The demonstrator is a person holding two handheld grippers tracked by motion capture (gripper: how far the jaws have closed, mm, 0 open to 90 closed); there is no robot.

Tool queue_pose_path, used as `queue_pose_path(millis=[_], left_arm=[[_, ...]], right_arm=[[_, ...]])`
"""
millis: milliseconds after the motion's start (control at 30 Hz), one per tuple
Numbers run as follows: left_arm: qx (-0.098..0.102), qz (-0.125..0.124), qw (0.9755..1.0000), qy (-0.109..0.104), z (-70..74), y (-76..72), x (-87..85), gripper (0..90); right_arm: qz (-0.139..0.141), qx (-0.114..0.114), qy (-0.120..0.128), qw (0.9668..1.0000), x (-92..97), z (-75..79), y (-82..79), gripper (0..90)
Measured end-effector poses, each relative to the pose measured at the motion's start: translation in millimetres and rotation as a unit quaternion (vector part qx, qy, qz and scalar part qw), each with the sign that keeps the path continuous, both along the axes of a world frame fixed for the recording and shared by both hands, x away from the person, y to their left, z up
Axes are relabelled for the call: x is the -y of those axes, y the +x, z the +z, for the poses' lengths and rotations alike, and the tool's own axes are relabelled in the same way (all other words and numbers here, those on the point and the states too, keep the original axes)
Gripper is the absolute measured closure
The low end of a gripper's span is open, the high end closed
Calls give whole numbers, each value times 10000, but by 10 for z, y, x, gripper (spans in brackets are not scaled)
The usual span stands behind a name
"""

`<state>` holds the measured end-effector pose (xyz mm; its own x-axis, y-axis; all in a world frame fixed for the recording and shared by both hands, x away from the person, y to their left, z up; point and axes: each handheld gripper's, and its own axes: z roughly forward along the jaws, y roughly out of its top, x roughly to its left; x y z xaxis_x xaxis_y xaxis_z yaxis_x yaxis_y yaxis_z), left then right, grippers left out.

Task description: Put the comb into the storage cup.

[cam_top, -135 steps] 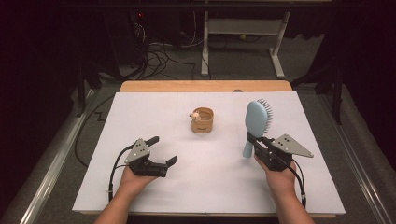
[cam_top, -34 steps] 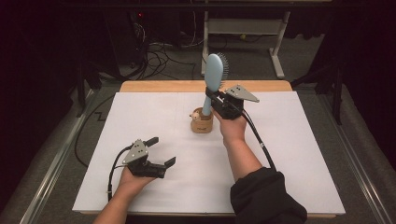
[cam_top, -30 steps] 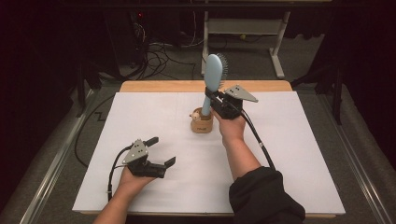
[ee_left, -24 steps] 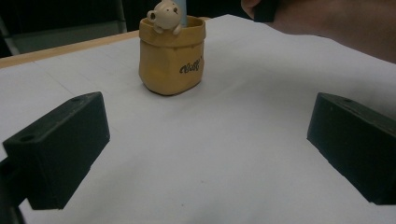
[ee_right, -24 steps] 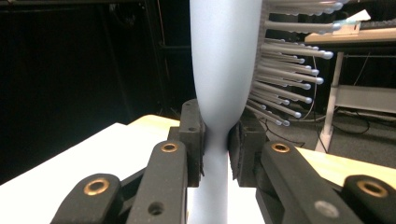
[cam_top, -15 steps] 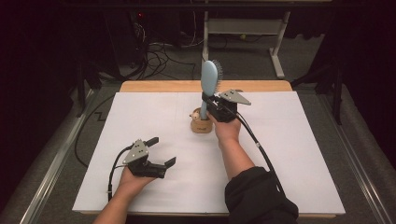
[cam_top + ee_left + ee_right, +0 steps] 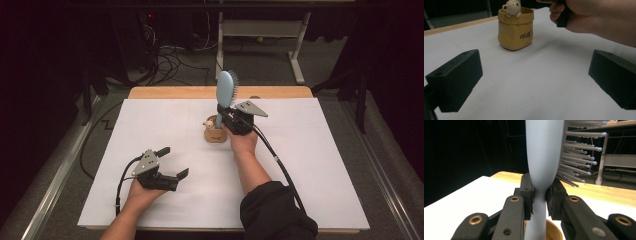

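dark room, grey carpet (image 7: 260, 60), desk frame (image 7: 260, 35)

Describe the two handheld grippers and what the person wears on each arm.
Both grippers, left and right, are black with two blocky jaws, a grey three-cornered plate on top and a trailing black cable. The right gripper's linkage has brass-coloured pivots. The right arm wears a dark sleeve pushed up; the left forearm is bare.

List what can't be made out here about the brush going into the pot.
- Brush handle tip: high view, hidden behind right gripper; right gripper view, cut off by the bottom edge, so its depth in the pot is unclear.
- Pot's inside: left gripper view, hidden by its wall.
- Pot lettering: left gripper view, too small to read.
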<state>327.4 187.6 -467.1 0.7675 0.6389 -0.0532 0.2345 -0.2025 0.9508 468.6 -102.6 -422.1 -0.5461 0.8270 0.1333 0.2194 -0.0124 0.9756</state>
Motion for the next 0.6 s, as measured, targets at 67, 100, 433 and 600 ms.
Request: queue_pose_path(millis=[67,100,433,600], left_arm=[[-1,-6,10000,5,-1,0,2,0],[-2,-7,10000,2,-1,-1,1,0],[2,-9,10000,9,-1,0,3,0],[14,-8,10000,4,2,-2,4,0]], right_arm=[[4,5,2,10000,-4,-12,-4,785],[8,0,3,10000,-5,-16,-5,784],[27,-58,32,10000,-25,-76,-23,784],[61,-71,77,9999,-41,-87,-42,784]])
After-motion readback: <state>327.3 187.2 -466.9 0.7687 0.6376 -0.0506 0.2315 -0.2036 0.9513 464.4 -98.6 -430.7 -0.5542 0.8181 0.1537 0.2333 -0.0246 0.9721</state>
